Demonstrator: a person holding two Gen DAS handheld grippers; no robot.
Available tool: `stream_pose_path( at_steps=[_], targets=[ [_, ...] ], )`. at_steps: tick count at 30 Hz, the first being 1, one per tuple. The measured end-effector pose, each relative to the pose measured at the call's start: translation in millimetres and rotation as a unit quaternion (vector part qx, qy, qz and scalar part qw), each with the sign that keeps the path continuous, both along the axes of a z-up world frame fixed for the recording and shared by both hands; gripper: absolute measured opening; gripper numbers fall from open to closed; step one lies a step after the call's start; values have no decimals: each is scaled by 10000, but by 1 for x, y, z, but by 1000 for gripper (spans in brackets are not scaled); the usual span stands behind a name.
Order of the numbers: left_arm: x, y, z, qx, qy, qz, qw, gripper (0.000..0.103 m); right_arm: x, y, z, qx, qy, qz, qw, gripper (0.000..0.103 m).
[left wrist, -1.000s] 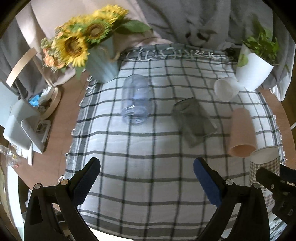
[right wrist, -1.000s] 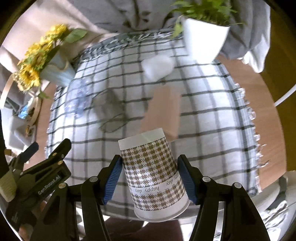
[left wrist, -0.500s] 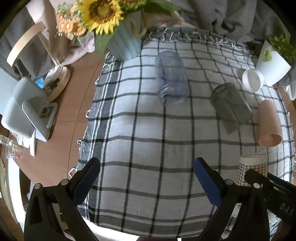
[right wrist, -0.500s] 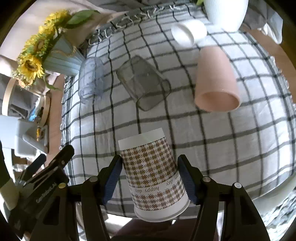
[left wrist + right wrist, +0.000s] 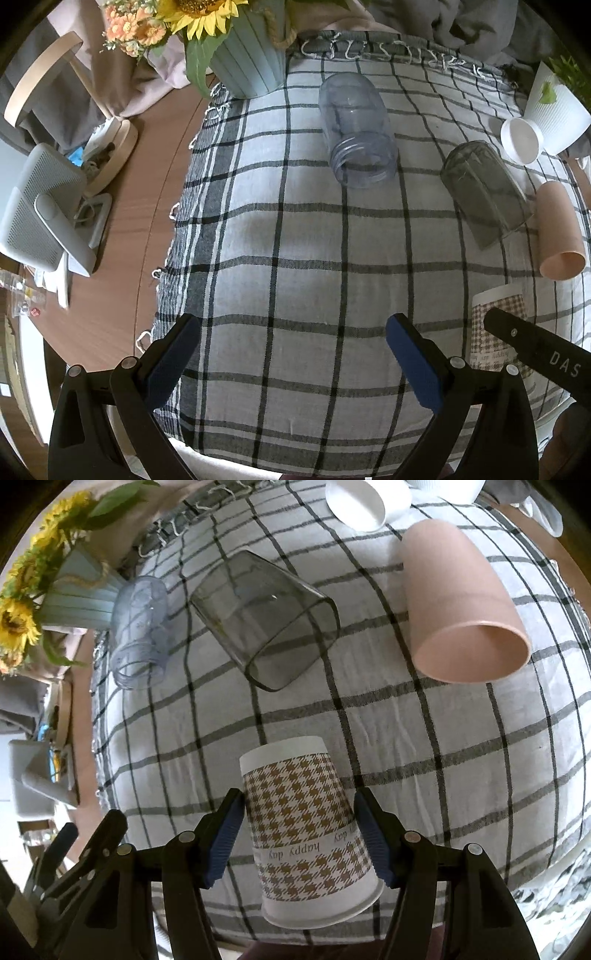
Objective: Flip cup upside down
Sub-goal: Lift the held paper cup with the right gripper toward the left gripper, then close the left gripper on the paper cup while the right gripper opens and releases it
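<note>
My right gripper [image 5: 297, 834] is shut on a houndstooth paper cup [image 5: 301, 812], held with its base pointing away from the camera and its rim towards it, above the checked cloth [image 5: 461, 775]. The same cup [image 5: 495, 328] shows at the right edge of the left wrist view, partly hidden by the right gripper's arm. My left gripper [image 5: 288, 354] is open and empty over the near part of the cloth [image 5: 295, 258]. A pink cup [image 5: 461, 616], a smoky grey cup [image 5: 266, 620], a clear bluish cup [image 5: 142, 627] and a white cup [image 5: 365, 502] lie on their sides.
A vase of sunflowers [image 5: 247, 48] stands at the cloth's far left corner, a white plant pot [image 5: 557, 114] at the far right. A white fan-like device [image 5: 40, 214] and a wooden ring stand [image 5: 107, 155] sit on the wooden table left of the cloth.
Both grippers have come lower and closer over the cloth, so the lying cups look nearer. The right gripper still holds the houndstooth cup; the left stays open.
</note>
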State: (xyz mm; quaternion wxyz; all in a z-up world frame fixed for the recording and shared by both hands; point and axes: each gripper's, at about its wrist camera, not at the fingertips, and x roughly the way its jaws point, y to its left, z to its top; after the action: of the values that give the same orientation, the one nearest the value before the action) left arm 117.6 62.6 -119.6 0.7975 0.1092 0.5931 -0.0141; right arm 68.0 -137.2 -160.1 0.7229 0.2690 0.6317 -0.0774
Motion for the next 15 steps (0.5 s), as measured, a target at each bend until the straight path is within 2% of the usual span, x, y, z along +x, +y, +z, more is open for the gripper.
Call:
stream_pose_path(
  at_steps=[2,3,5,9,15],
  targets=[
    [0,-1,-1,-11,18,12,10000,103,1,2,-1,-13,16,73,10000,65],
    [1,-1,0,-12,15,15,10000,103,2,3,-1,-48,21,104,9999,71],
    [1,-1,1,-8,-1,34,10000,103,1,2,1,-104,9,115,9999,76],
    [-1,-4,8,-119,-15,48,9999,103,-5,-1,18,-195,-185,93,9996,76],
    [-6,-26,16,-480,189,-250,9984,102,-23,-14,57,-523,-552,-27,9971,76]
  ],
)
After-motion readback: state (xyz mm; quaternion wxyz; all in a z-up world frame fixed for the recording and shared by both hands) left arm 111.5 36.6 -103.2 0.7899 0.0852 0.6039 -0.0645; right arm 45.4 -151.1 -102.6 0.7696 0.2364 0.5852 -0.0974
